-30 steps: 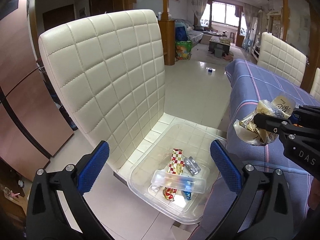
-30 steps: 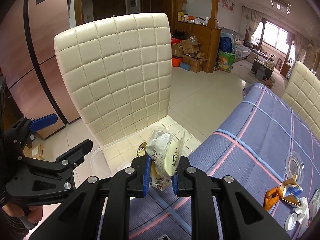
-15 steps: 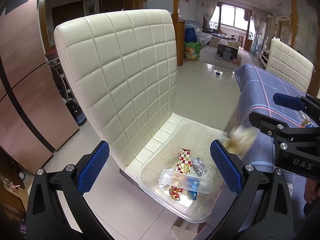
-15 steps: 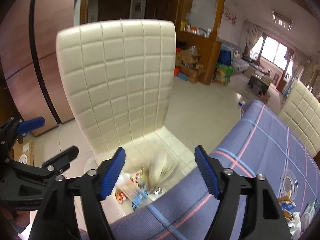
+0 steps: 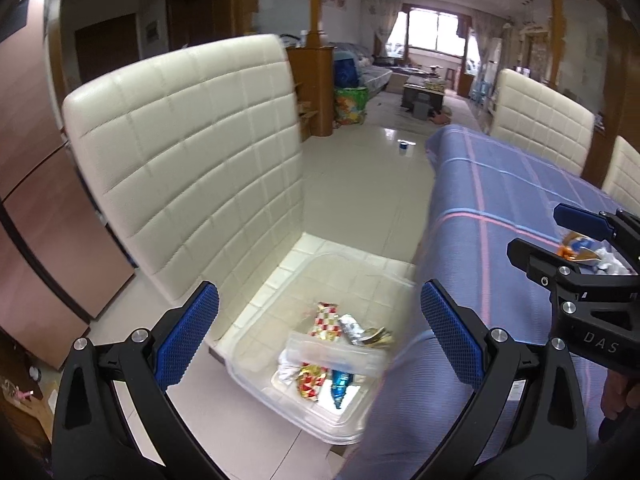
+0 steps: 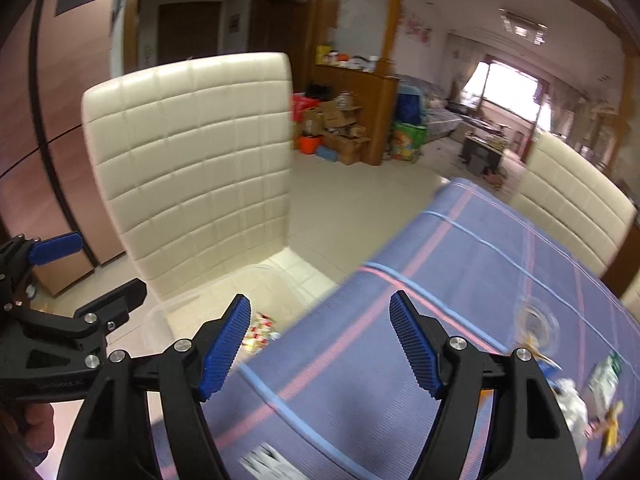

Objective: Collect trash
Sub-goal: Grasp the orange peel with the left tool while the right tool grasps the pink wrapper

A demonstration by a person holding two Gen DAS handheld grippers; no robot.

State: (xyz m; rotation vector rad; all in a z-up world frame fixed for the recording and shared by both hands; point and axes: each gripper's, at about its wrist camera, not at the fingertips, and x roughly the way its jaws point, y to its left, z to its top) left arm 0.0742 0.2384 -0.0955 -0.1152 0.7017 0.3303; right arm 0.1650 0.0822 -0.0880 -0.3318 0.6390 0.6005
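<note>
A clear plastic bin [image 5: 256, 356] sits on the seat of a cream quilted chair [image 5: 192, 168] and holds several wrappers, among them a red-and-white checked wrapper [image 5: 326, 320] and a clear flat box [image 5: 332, 356]. My left gripper [image 5: 320, 340] is open and empty above the bin. My right gripper [image 6: 320, 344] is open and empty over the edge of the table with the blue plaid cloth [image 6: 460, 280]; it also shows in the left wrist view [image 5: 560, 236]. More trash [image 6: 592, 396] lies on the cloth at the right.
A second cream chair [image 6: 572, 208] stands behind the table. The tiled floor [image 5: 376, 184] lies between the chair and the table. Boxes and bags [image 6: 340, 136] are stacked by a wooden divider further back.
My right gripper opened and dropped the gold-and-white wrapper into the bin. It then swung right, over the table. The left gripper stayed open above the bin.
</note>
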